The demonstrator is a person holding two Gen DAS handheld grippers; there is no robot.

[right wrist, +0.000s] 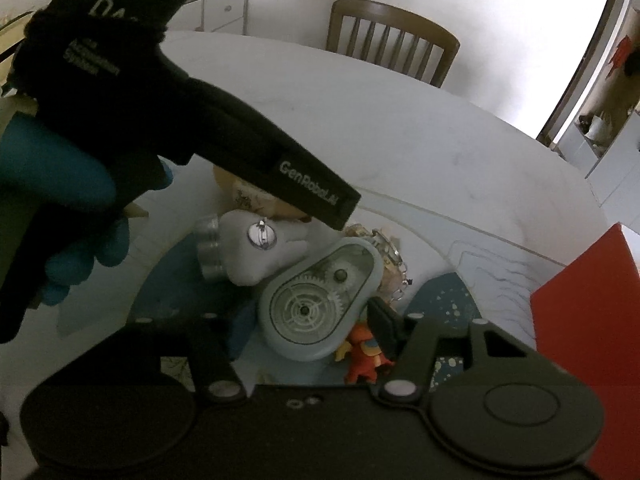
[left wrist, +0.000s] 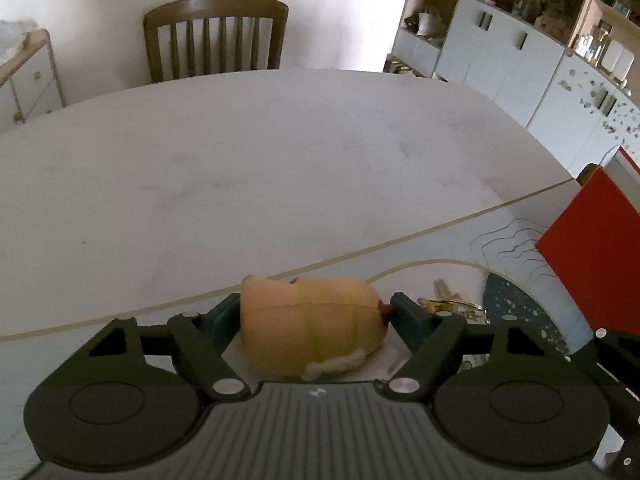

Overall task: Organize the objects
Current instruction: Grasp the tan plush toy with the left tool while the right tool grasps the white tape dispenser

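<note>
left gripper (left wrist: 314, 312): jaws partway in, each pad against an end of a tan plush toy (left wrist: 312, 328), which fills the gap; looks gripped, toy low over the near table (left wrist: 280, 160) edge. right gripper (right wrist: 308, 328): jaws about half open, set either side of a pale blue gear case (right wrist: 316, 308); right finger (right wrist: 382, 320) sits just beside its edge, left finger in shadow, so cannot tell if the pads press on it. outward from there: orange figure (right wrist: 364, 356) touching the case's near side, white plush (right wrist: 260, 248) with a silver disc behind it, metal tin (right wrist: 208, 248) beside that, a chain-like tangle (right wrist: 390, 256) to the right, all heaped on a speckled mat (right wrist: 448, 300). red box (right wrist: 588, 340) stands at the right, contents hidden. gloved hand (right wrist: 60, 208) holds the left tool. judgement: early going; heap unsorted, nearly all pieces left to place.
</note>
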